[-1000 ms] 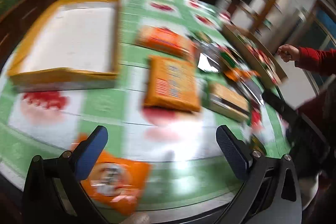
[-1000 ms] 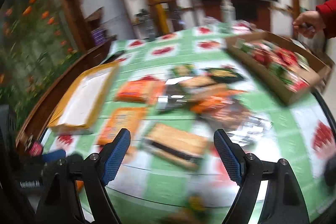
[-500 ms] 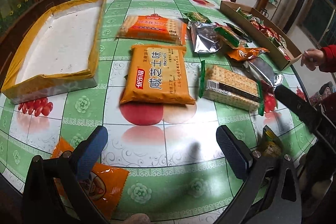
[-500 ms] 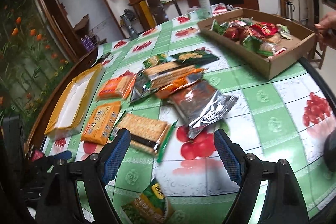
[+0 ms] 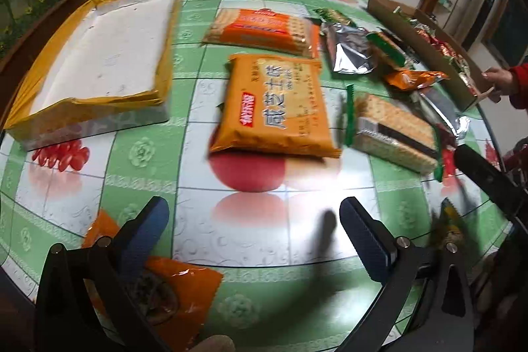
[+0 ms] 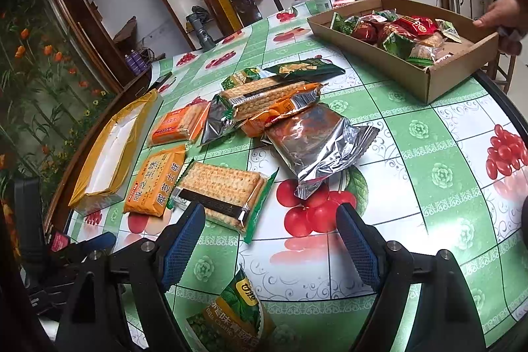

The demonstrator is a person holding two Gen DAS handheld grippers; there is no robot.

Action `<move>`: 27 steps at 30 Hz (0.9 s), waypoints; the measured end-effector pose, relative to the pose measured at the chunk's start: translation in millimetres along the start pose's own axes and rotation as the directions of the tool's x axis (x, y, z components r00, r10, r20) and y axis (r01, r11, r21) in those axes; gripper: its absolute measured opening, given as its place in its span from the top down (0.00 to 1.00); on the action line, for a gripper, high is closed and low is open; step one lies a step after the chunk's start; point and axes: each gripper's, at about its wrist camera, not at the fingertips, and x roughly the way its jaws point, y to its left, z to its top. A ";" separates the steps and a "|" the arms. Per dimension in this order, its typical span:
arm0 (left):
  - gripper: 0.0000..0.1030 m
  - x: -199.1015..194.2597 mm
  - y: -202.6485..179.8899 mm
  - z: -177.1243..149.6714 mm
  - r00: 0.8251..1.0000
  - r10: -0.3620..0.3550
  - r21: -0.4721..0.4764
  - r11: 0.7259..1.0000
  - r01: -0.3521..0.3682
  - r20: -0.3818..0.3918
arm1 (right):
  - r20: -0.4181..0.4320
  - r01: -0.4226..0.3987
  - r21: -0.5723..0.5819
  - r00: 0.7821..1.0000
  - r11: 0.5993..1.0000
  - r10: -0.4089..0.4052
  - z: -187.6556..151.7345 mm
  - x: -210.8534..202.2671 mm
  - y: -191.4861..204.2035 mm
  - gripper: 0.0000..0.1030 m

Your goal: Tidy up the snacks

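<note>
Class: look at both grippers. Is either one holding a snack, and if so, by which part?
Nothing is held. The left gripper and the right gripper are both open above the table, with no snack between their fingers.

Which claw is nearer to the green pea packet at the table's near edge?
Right. The right claw hangs open directly over the green pea packet, which lies just below its fingers. The left claw is off to the packet's left, above an orange packet.
</note>
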 end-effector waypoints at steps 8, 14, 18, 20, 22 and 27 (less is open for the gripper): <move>0.00 -5.9 6.5 -10.9 1.000 -0.003 0.045 0.999 0.003 0.000 | -0.009 -0.015 0.005 1.000 1.000 0.015 -4.7 -1.9 -1.0 0.19; 0.12 -20.8 31.8 -9.3 0.982 -0.187 -0.035 0.982 0.188 0.019 | -0.048 -0.052 -0.024 0.998 0.998 0.051 -6.6 -6.5 -1.1 0.19; 0.16 -25.7 41.4 3.5 0.968 -0.248 -0.071 0.966 0.250 0.045 | -0.113 -0.072 -0.080 0.992 0.994 0.062 -10.6 -0.4 11.9 0.19; 0.16 -27.7 38.1 10.5 0.969 -0.240 -0.048 0.969 0.243 0.054 | -0.141 -0.080 -0.107 0.988 0.991 0.065 -14.2 3.0 21.0 0.19; 0.16 -29.0 28.5 20.1 0.969 -0.239 -0.010 0.971 0.240 0.062 | -0.149 -0.085 -0.133 0.987 0.987 0.065 -17.9 3.6 28.4 0.19; 0.16 -3.7 1.7 49.4 0.982 -0.183 0.115 0.977 0.179 0.033 | -0.110 -0.049 -0.284 0.994 0.958 0.018 -13.0 0.0 49.2 0.19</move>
